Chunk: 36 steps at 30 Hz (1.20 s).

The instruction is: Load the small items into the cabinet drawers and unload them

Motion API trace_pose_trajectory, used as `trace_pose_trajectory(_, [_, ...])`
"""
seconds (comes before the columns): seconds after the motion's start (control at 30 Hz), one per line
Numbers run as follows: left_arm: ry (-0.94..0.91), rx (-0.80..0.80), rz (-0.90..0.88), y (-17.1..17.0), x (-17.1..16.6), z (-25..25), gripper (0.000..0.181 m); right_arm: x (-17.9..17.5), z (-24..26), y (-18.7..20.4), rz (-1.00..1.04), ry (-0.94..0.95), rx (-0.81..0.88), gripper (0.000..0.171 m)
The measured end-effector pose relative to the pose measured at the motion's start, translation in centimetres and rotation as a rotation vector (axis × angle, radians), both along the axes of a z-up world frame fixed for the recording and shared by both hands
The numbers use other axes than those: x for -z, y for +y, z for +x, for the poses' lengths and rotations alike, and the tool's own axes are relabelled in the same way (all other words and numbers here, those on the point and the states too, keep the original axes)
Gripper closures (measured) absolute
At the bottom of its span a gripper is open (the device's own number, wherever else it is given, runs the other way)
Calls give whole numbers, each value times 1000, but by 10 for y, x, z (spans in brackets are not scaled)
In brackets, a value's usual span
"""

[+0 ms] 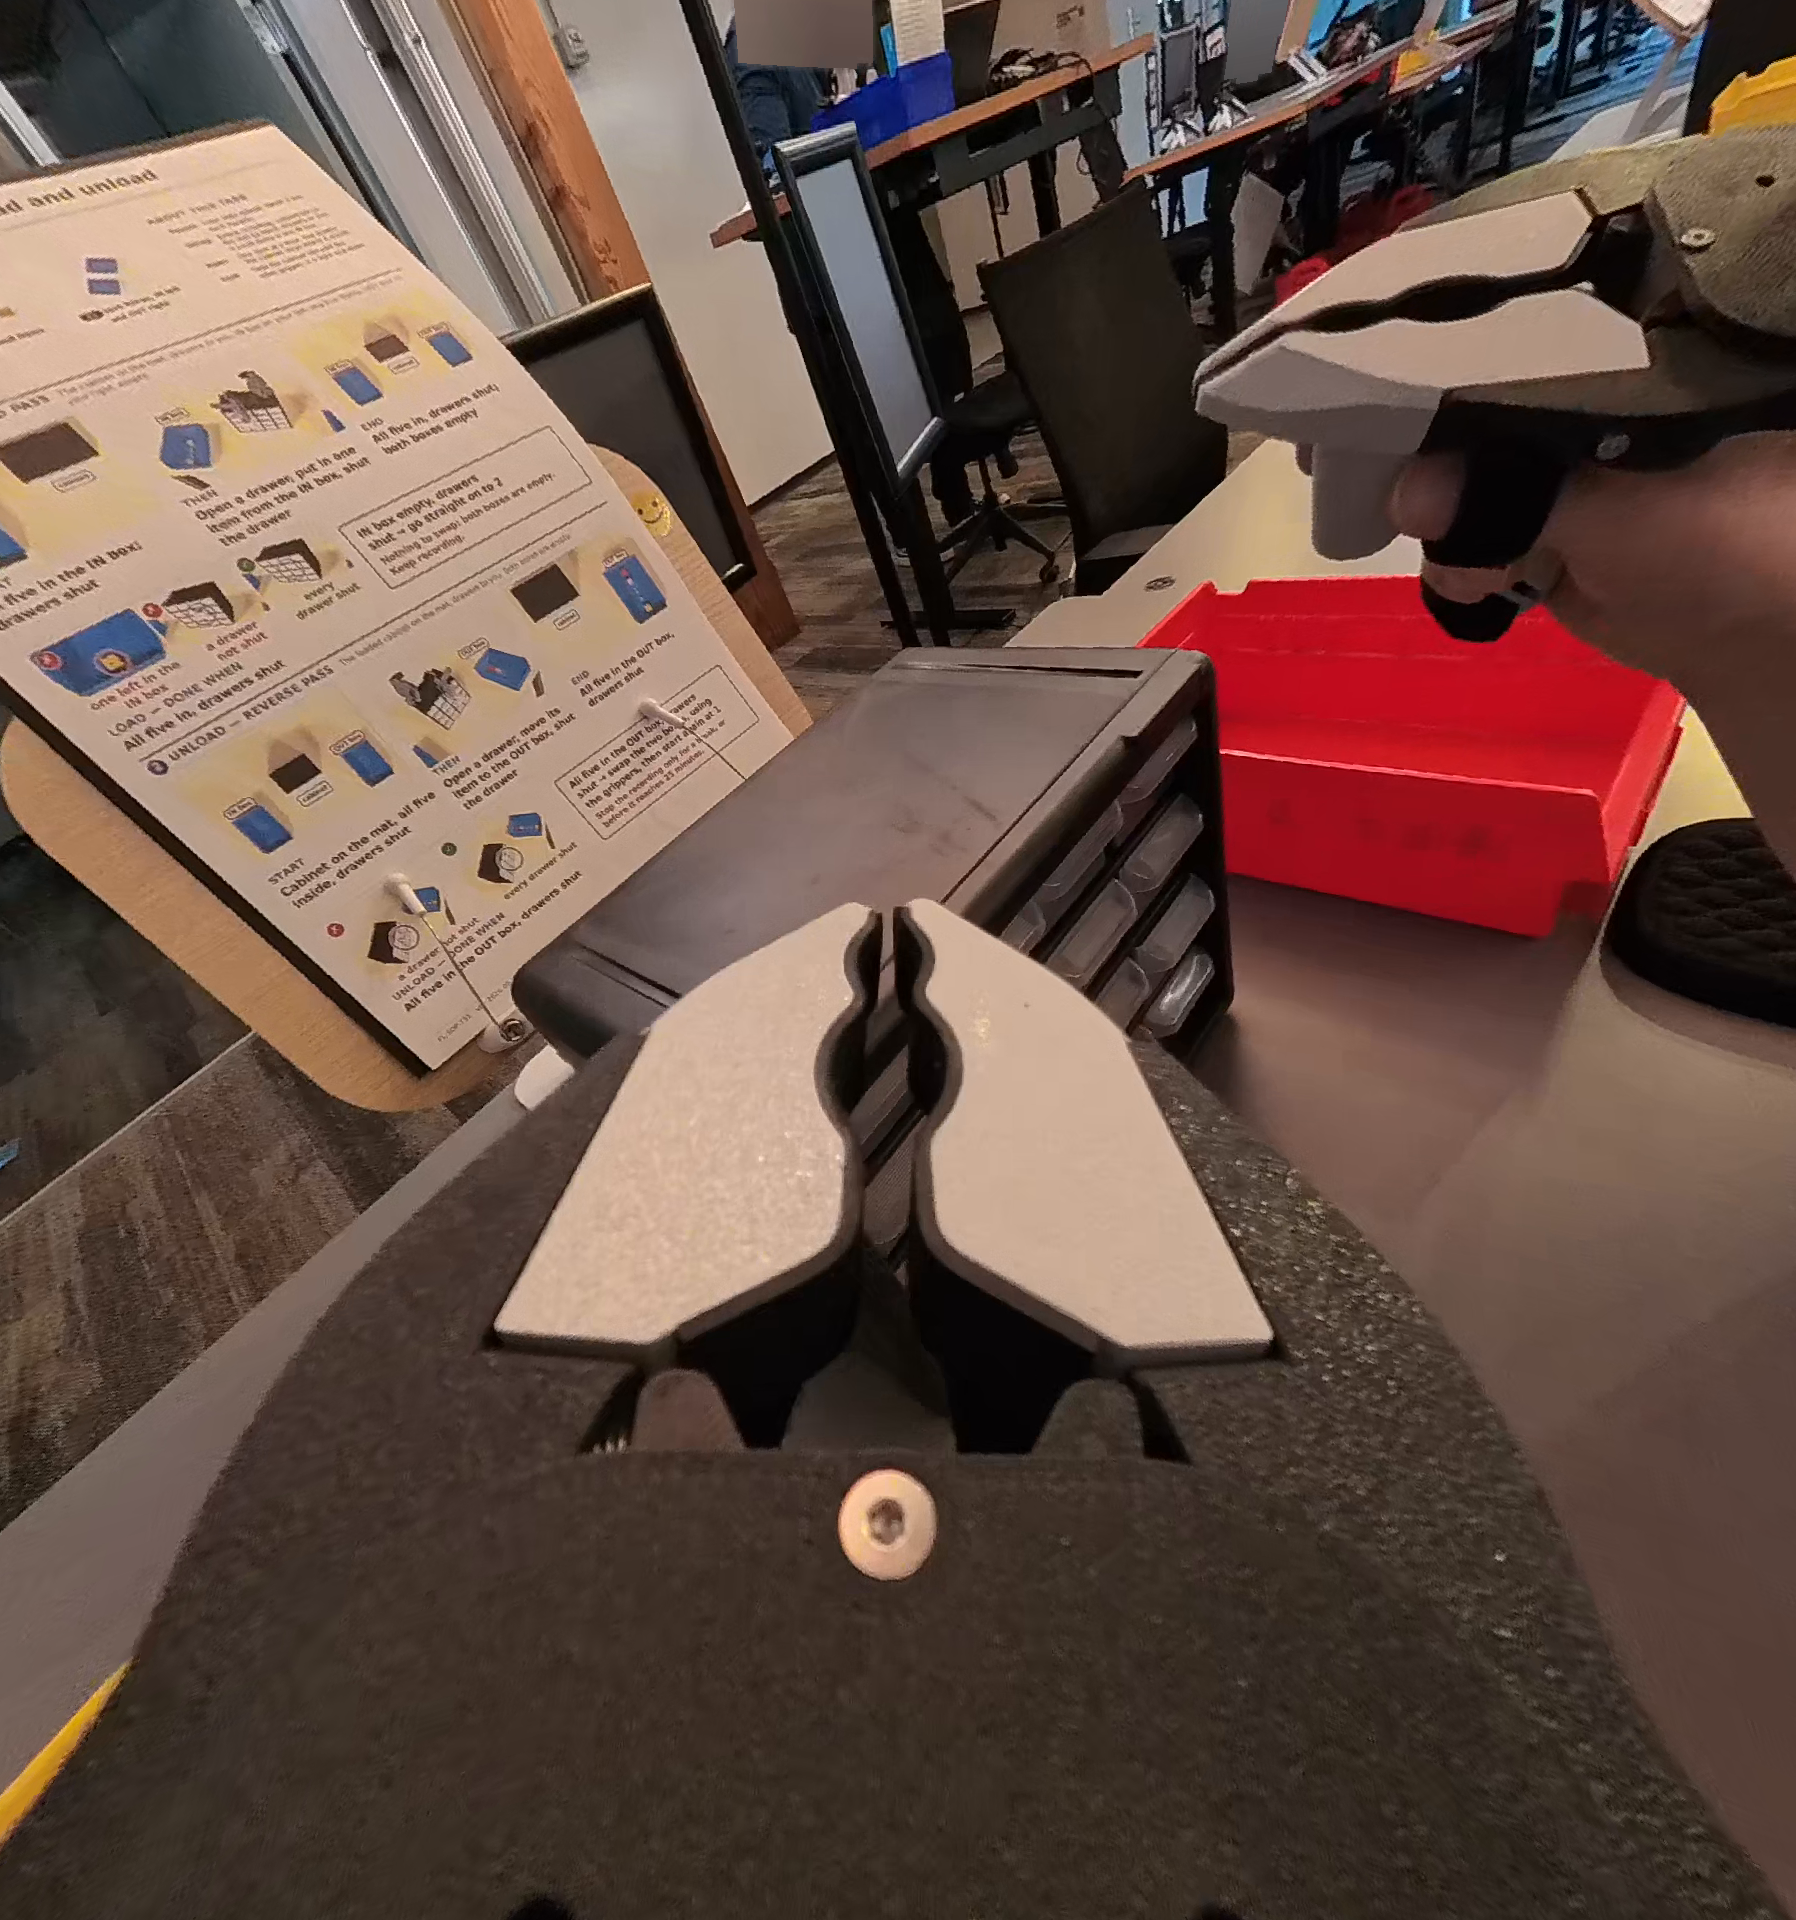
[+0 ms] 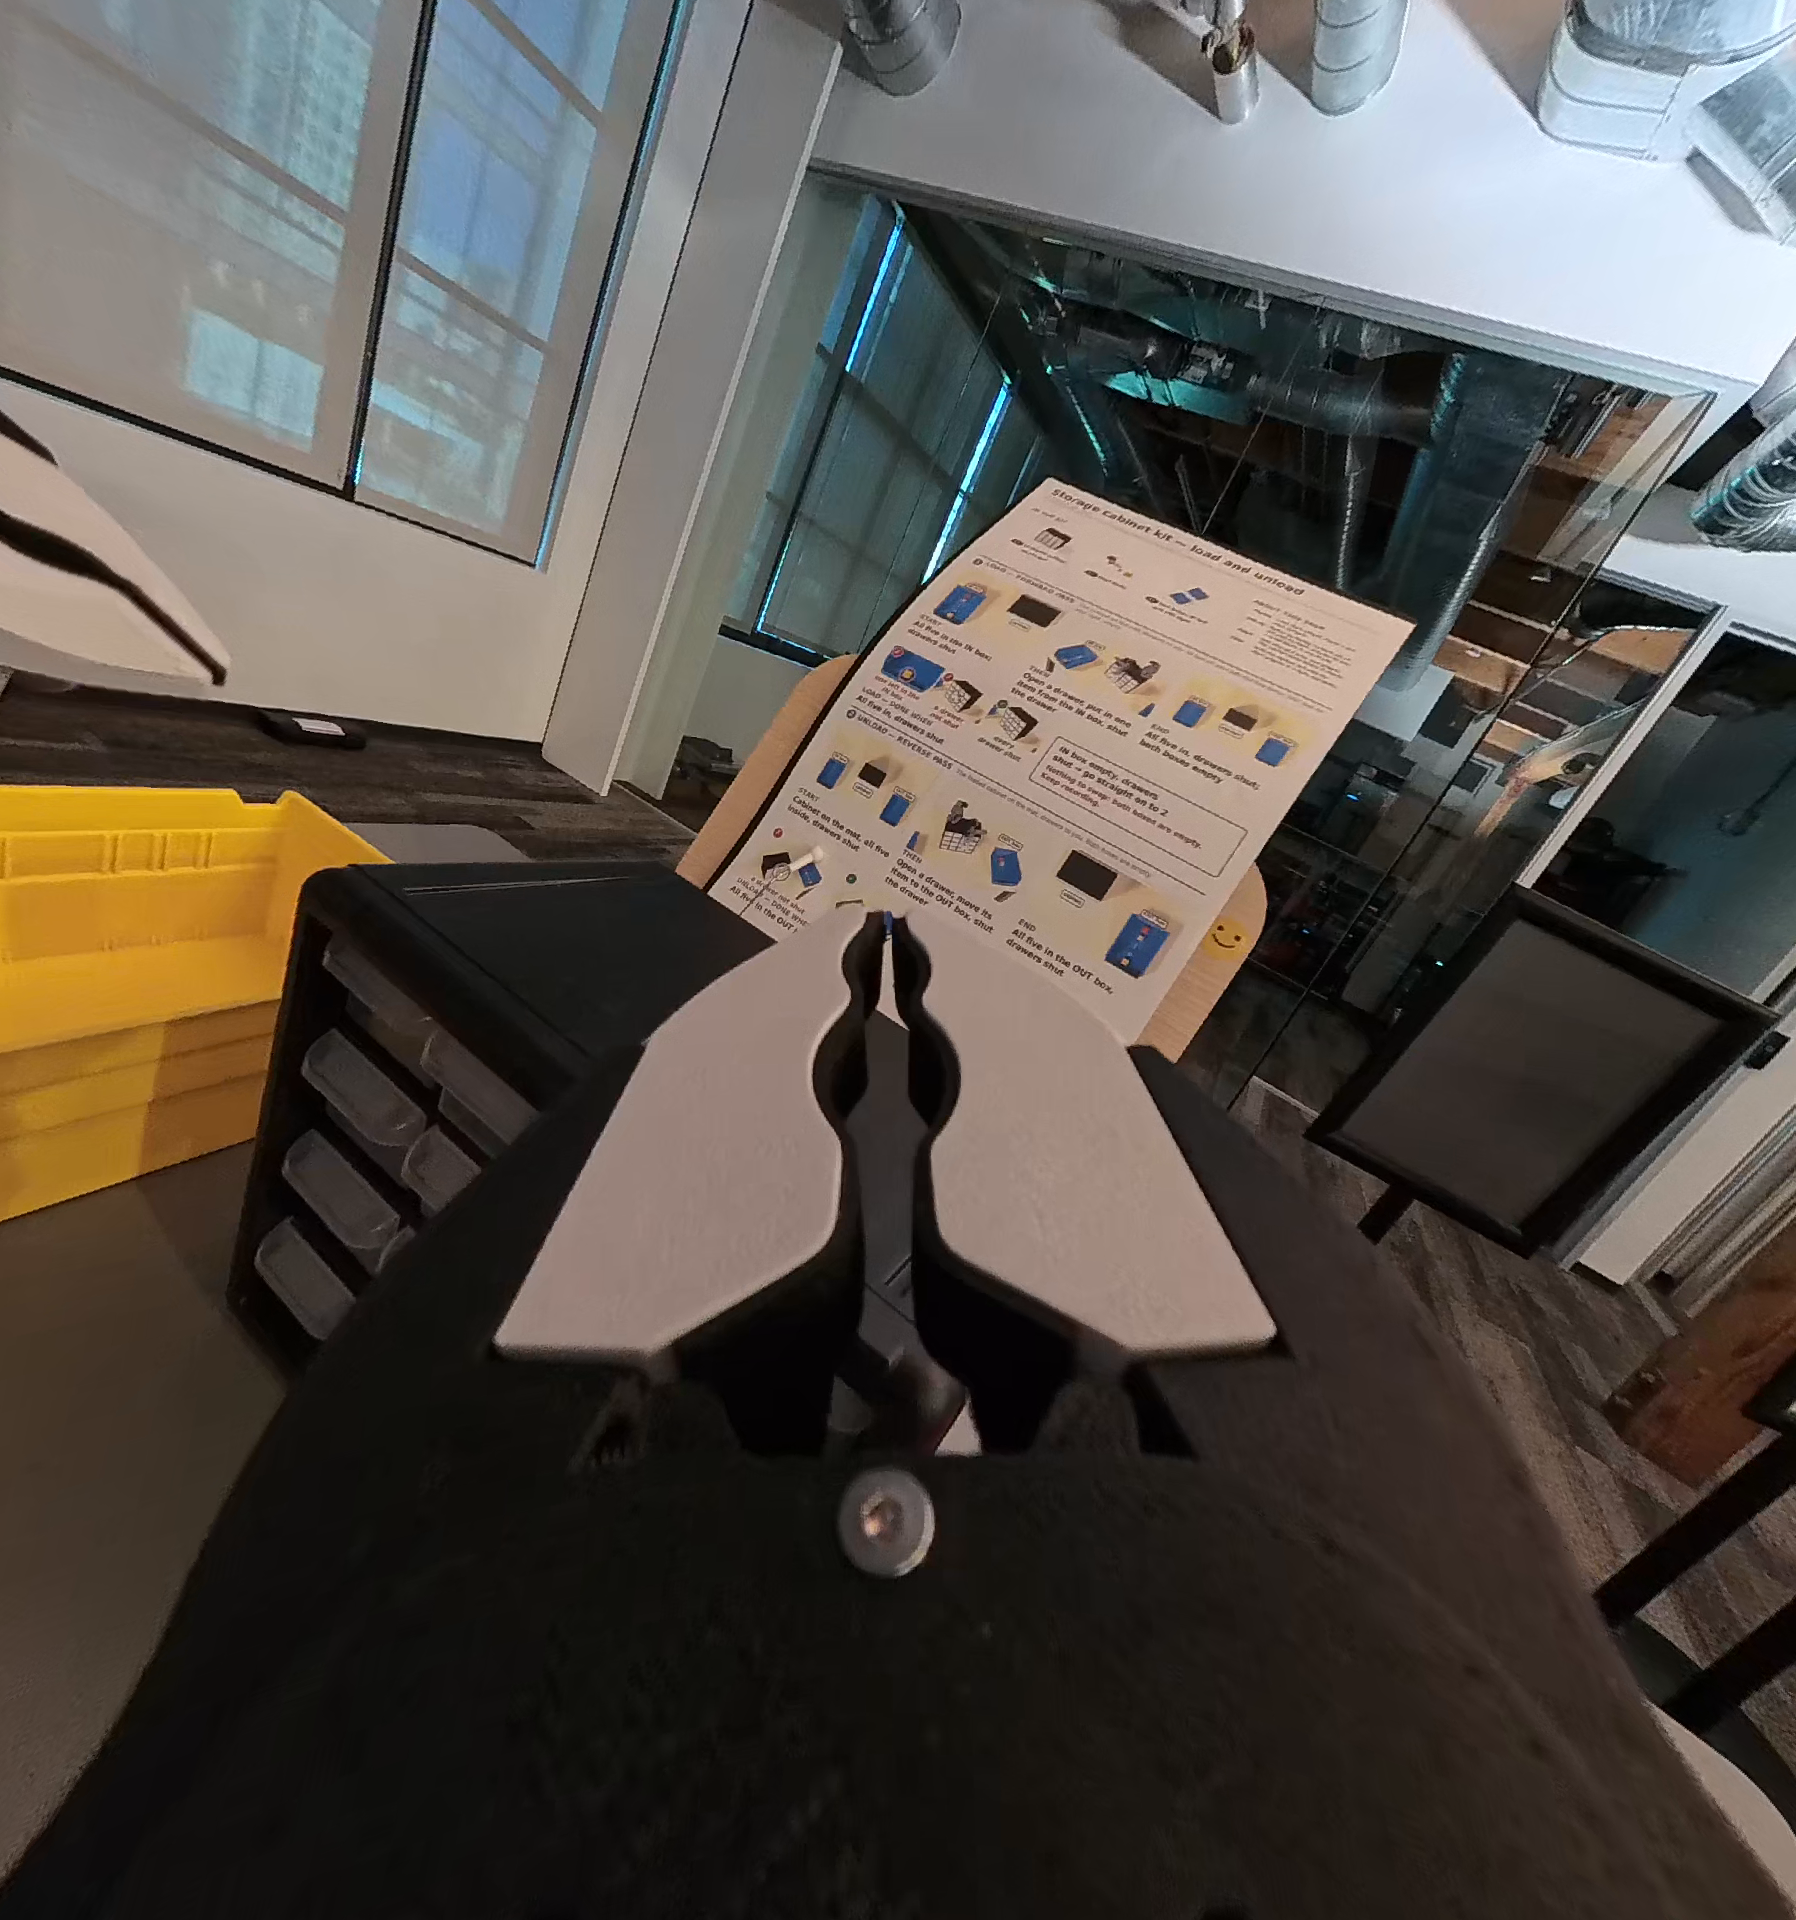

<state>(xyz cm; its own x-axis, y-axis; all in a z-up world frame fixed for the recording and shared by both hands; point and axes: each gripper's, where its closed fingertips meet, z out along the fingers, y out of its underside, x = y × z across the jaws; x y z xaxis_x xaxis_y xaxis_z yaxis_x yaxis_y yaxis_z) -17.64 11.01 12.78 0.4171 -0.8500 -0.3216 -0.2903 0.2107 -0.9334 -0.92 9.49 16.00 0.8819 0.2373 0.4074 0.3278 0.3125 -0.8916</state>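
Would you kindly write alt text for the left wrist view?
The left hand-held gripper, shut and empty, points at a black plastic drawer cabinet with clear drawers. The right hand-held gripper, also shut, hangs above a red plastic bin; an illustrated instruction sheet leans at left.

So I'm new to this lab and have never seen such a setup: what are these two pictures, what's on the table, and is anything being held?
There is no robot. A person holds a hand-held two-finger gripper in each hand, each carrying a camera looking along its fingers. One picture is from the left gripper, the other from the right gripper. Both look shut, with nothing visible between their fingers. On the table stands a black cabinet of small clear drawers, all pushed in. A red bin sits on one side, a yellow bin on the other. Behind stands an instruction poster.
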Motion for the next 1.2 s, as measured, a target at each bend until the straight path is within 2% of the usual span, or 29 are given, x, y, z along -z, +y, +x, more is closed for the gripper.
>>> trace_pose_trajectory(0.33, [-35, -32, 16, 2, -10, -11, 180, 3, -4, 1, -3, -19, -1, 169])
trace_pose_trajectory(1.2, [-12, -40, 8, 5, -5, -11, 180, 14, -11, 7, -41, -92, 5, 169])
